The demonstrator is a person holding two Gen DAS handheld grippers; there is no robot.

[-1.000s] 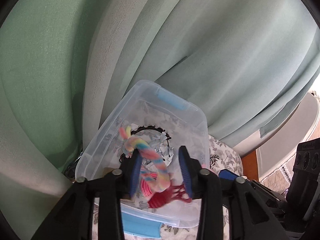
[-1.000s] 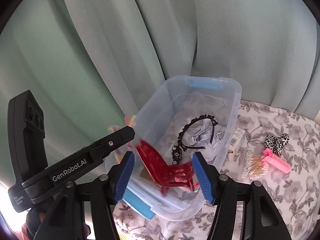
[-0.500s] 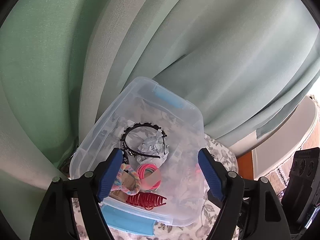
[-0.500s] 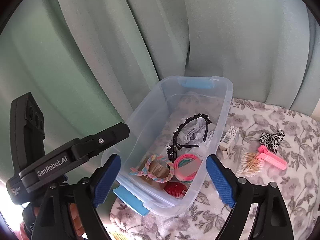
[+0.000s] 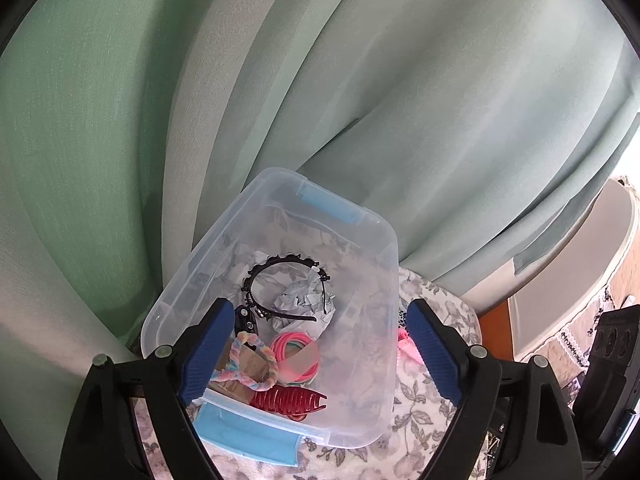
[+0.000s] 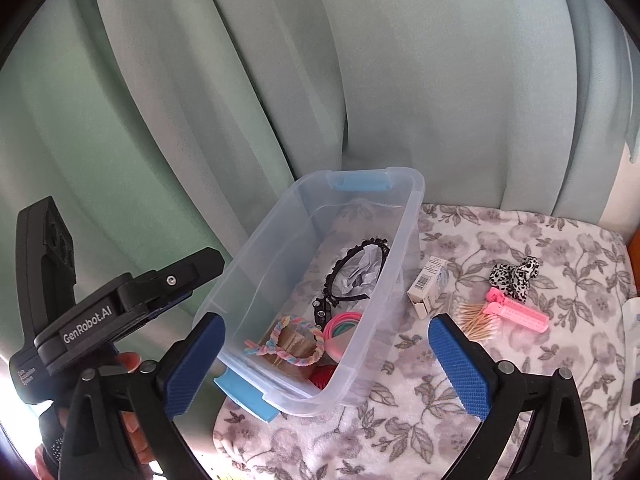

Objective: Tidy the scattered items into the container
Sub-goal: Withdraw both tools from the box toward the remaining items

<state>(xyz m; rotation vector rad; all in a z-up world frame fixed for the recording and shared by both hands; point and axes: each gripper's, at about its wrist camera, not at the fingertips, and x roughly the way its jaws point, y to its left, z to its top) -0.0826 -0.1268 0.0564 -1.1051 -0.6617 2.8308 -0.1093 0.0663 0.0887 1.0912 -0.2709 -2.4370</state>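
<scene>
I see the clear bin (image 6: 404, 216) open on top, so I can come in from above; its far half is bare, while the near end is crowded by the braided band (image 6: 298, 344) and black headband (image 6: 352, 276). Curtains (image 6: 360, 60) wall off the back. Right of the bin, a small box (image 6: 428, 286) sits close; open floral bedcover (image 6: 400, 420) lies nearer me.

both wrist views angled down, sharing container (image 5: 384, 248)
</scene>
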